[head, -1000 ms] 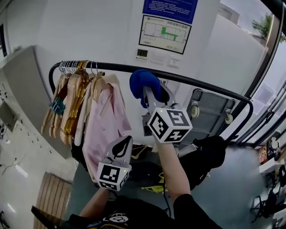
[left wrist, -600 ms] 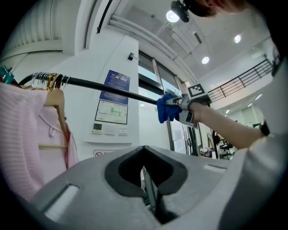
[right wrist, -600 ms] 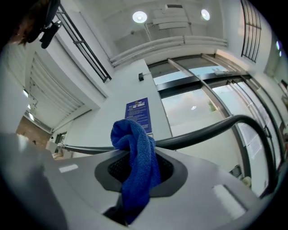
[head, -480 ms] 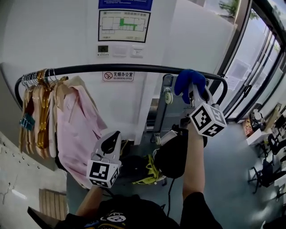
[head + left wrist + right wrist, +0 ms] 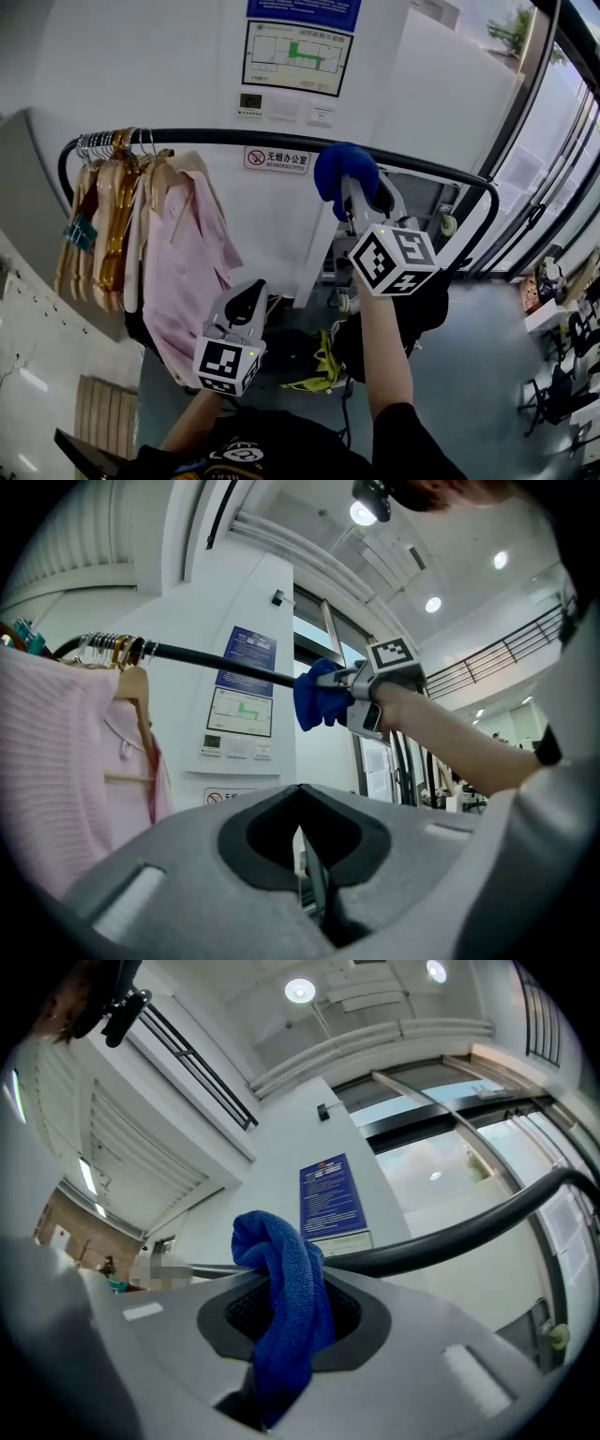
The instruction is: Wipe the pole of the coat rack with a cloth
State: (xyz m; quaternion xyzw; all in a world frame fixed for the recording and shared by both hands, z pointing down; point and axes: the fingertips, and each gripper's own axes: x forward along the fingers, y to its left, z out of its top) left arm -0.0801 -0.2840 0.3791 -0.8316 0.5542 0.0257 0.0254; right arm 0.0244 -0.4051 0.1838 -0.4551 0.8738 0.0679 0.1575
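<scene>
Now we hold the cloth (image 5: 339, 173), clamped in our right gripper (image 5: 364, 199), against the pole (image 5: 216, 138) to wipe it; our left gripper (image 5: 246, 302) hangs low, jaws together, empty, out of the way.

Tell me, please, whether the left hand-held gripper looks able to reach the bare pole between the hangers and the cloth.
Probably yes. The left hand-held gripper hangs shut and empty below the pole, beside the pink shirt, and nothing crosses the gap above it; it would only need raising.
</scene>
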